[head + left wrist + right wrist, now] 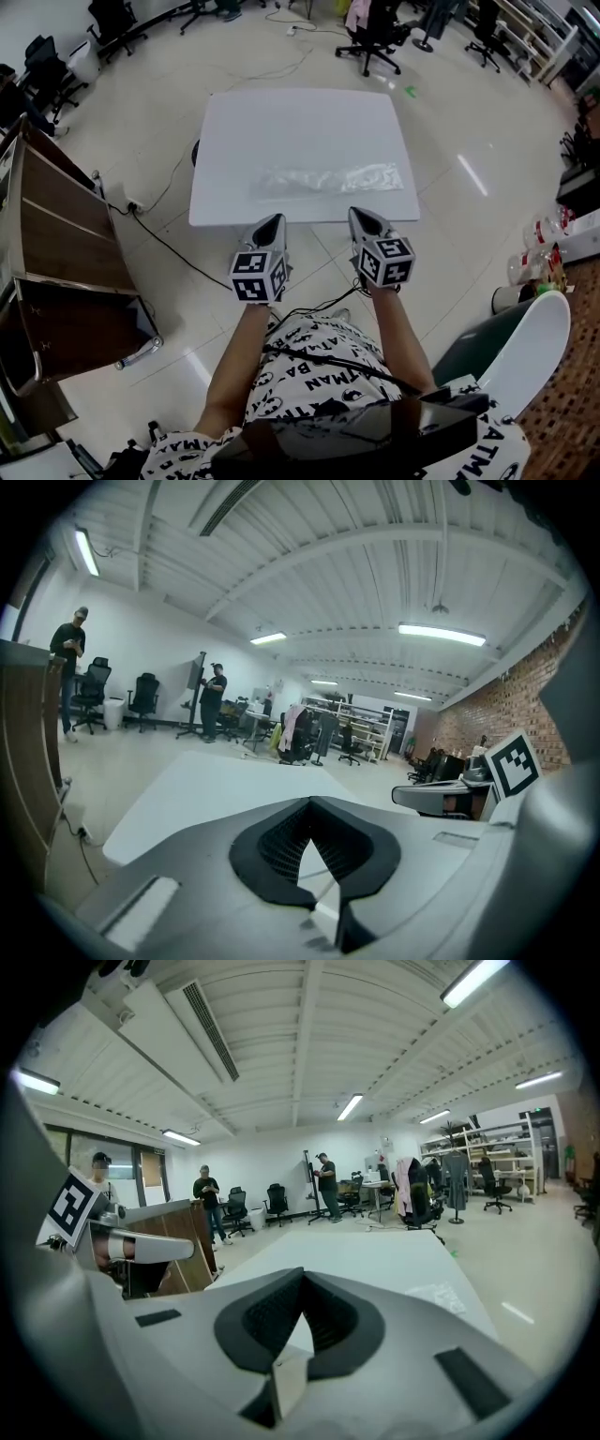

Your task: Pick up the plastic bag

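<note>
A clear, crumpled plastic bag (328,178) lies flat on the near half of a white table (300,117). My left gripper (277,217) hovers at the table's near edge with its jaws closed to a point and nothing between them. My right gripper (356,212) hangs beside it at the same edge, also shut and empty. Both tips are short of the bag and point toward it. In the left gripper view the left gripper (311,801) is closed over the table (206,780). In the right gripper view the right gripper (302,1271) is closed, with the bag (439,1295) ahead to the right.
A wooden cabinet (56,244) stands to the left, with a black cable (178,248) running over the floor to the table. Office chairs (375,37) stand beyond the table. A white chair (534,347) and bottles (534,253) are at the right. Several people stand far off.
</note>
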`<state>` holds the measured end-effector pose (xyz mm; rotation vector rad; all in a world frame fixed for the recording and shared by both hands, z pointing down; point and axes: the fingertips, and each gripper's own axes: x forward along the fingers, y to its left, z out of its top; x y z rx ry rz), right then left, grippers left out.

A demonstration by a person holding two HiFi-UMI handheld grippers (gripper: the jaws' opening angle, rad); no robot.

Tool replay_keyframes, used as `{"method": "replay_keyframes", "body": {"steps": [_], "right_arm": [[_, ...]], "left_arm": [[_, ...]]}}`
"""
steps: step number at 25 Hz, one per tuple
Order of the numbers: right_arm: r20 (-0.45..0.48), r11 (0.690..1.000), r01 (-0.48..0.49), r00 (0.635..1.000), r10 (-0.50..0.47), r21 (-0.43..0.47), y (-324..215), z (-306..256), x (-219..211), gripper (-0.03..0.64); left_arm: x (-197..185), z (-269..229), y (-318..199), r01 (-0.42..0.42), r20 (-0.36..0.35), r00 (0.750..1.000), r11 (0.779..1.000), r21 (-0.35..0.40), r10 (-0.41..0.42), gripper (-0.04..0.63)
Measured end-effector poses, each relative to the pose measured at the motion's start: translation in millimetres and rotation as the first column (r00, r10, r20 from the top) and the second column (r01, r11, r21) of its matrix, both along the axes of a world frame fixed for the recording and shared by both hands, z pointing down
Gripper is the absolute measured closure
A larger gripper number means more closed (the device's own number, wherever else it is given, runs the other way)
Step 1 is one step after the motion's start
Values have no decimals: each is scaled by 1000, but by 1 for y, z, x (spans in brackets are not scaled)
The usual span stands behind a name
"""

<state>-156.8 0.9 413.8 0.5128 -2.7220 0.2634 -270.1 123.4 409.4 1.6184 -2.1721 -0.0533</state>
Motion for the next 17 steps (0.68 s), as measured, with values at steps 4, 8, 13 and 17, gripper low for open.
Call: {"method": "replay_keyframes", "body": {"steps": [4, 8, 13, 17], "right_arm": [[-16, 1000, 9, 1000, -8, 4, -8, -3, 1, 614], [-18, 1000, 29, 999, -29, -5, -5, -3, -4, 614], [12, 999, 32, 999, -32, -23, -9, 7, -3, 614], [12, 999, 17, 1000, -16, -37, -4, 13, 4, 615]], "left_arm": [[1, -3, -5, 14, 10, 1000, 1000, -8, -14, 589], [-2, -7, -5, 29, 26, 999, 999, -18, -28, 589], [2, -1, -8, 19, 35, 999, 999, -32, -18, 589], [7, 4, -5, 3, 36, 999, 999, -42, -2, 589]]}}
